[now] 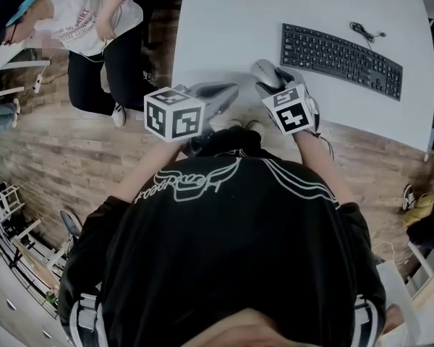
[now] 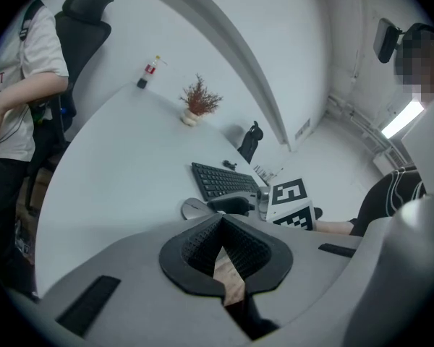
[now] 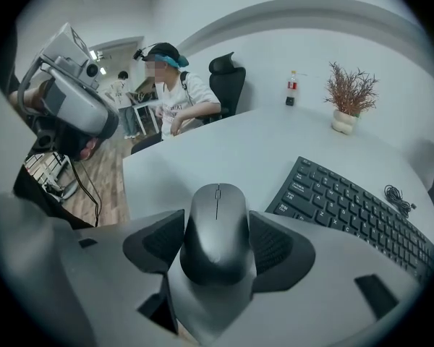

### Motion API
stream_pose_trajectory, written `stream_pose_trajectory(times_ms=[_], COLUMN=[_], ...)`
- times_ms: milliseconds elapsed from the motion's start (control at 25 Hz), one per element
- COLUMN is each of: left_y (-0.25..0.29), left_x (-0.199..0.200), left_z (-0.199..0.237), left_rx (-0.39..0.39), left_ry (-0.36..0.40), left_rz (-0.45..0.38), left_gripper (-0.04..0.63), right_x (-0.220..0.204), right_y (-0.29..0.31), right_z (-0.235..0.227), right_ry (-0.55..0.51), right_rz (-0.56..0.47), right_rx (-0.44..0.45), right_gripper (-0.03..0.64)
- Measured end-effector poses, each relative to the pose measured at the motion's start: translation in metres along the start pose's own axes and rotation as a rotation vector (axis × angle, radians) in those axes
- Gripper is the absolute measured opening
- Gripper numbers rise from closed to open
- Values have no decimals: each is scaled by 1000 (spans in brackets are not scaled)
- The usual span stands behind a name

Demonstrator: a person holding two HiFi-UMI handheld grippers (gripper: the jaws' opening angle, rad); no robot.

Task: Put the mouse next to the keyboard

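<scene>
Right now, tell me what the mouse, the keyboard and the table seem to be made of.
The mouse looks like grey plastic with a satin finish: soft highlight, moulded seam by the wheel. The keyboard looks like matte black plastic, with separate moulded keys. The table has a smooth, even white top, perhaps laminate; the look leaves that open.

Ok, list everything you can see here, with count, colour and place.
table: one, white, on a wooden floor
keyboard: one, black, on the table
cable: one, black, beyond the keyboard
mouse: one, grey, left of the keyboard, clamped between jaws
potted plant: one, reddish-brown, table's far side
bottle: one, red label, table's far side
office chair: one, black, beside the table
seated person: one, white T-shirt, by that chair
left gripper: one, grey, jaws together, empty
right gripper: one, grey, shut on the mouse
</scene>
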State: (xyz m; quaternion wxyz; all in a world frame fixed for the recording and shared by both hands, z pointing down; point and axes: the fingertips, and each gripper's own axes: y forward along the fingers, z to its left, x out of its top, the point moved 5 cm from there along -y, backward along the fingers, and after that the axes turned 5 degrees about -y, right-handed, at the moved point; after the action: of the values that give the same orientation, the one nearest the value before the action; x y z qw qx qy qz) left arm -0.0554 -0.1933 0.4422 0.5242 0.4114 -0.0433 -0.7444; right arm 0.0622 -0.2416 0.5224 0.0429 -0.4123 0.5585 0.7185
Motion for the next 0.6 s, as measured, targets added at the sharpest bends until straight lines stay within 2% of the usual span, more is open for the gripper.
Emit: stream_pose_trajectory(times_ms=[200, 600], left_y=[-1, -8], left_x=[1, 8], left_z=[12, 33], left_rx=[-17, -83], left_ry=[-21, -25], left_rz=[25, 51], left_gripper=[6, 6], right_x=[0, 4], right_y=[-2, -1], right_z=[-1, 5], right_ry=[-17, 69], right_rz=[45, 89], right_rx=[-8, -30], right_gripper=[272, 258])
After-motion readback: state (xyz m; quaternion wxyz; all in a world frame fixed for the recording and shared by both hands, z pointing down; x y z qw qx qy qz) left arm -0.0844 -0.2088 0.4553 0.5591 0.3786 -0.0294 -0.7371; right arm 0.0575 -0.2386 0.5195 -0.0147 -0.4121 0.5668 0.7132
